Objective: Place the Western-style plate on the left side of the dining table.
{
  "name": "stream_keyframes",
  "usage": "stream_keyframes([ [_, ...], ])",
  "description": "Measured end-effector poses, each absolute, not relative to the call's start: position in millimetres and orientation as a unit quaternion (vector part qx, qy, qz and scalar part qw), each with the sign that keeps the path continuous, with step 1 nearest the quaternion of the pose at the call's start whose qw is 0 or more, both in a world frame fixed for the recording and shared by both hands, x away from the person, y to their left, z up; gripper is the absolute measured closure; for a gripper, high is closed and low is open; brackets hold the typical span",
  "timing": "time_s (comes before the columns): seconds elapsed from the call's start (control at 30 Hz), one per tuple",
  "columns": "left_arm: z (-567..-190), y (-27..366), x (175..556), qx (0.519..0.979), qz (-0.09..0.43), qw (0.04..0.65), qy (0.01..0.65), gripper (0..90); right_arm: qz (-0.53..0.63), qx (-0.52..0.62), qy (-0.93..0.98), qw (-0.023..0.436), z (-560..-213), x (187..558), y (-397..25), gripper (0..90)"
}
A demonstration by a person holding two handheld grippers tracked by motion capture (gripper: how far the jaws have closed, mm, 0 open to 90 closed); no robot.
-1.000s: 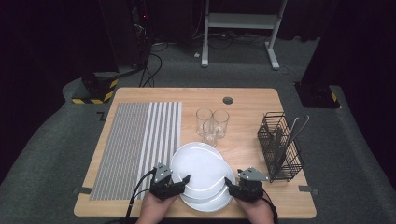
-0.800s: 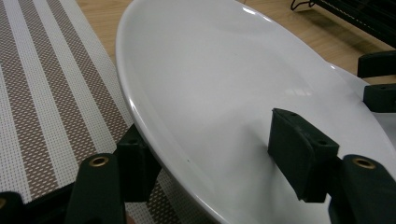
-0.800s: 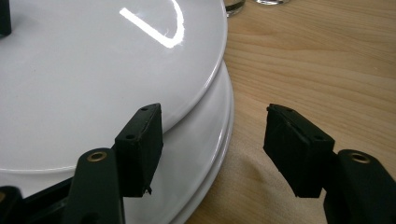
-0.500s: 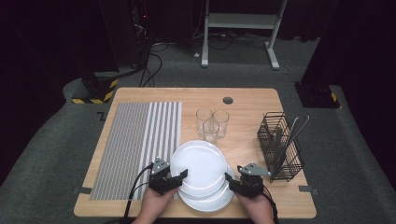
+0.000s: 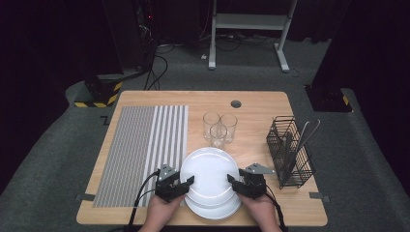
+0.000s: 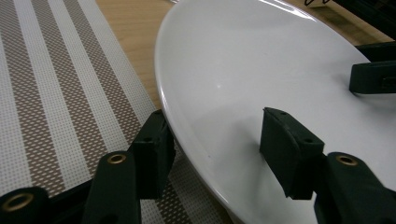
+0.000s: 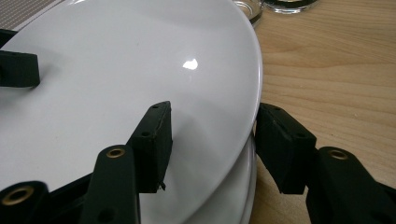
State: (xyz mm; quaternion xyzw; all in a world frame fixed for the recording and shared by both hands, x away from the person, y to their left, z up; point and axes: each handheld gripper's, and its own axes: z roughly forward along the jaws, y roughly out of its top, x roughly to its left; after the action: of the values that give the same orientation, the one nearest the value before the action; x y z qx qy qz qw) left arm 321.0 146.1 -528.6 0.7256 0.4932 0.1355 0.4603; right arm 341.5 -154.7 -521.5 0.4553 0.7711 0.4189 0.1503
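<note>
— Jaws on both sides?
— Each pair straddles the top plate's (image 5: 209, 174) rim, one jaw above and one below: left gripper (image 5: 183, 183) at its left edge, right gripper (image 5: 235, 183) at its right. Whether they pinch it, I cannot tell.
— Hands?
— Low at the near edge, facing inward.
— Any writing?
— None readable.
— Since before?
— The plate sits farther forward off the stack (image 5: 215, 208).

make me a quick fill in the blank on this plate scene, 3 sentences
The top white plate is gripped at its rim by ____ grippers.
Behind the plates stand ____ clear glasses.
The striped placemat lies to the ____ of the plates in the high view.

Missing words: two; three; left
</note>
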Motion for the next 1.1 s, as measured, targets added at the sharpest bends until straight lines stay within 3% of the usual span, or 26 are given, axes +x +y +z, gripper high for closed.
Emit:
stream_keyframes([
  [0.17,-529.9,146.6,322.3,0.728,0.110,0.464,0.492,44.9,0.426,0.456,0.767,0.148,-522.1,344.3,-155.4,49.1],
  [0.4,-526.2,144.7,315.8,0.724,0.132,0.484,0.474,46.6,0.431,0.459,0.760,0.160,-520.5,342.3,-155.4,53.1],
  [0.5,-522.2,144.9,311.0,0.716,0.150,0.500,0.464,50.8,0.441,0.454,0.753,0.180,-515.4,336.9,-155.3,57.4],
  [0.7,-521.8,149.6,311.0,0.704,0.141,0.515,0.468,56.3,0.468,0.460,0.734,0.175,-513.5,332.1,-162.8,65.3],
  [1.1,-514.4,156.1,310.9,0.684,0.140,0.550,0.458,65.1,0.497,0.465,0.710,0.181,-506.2,324.9,-167.3,71.3],
])
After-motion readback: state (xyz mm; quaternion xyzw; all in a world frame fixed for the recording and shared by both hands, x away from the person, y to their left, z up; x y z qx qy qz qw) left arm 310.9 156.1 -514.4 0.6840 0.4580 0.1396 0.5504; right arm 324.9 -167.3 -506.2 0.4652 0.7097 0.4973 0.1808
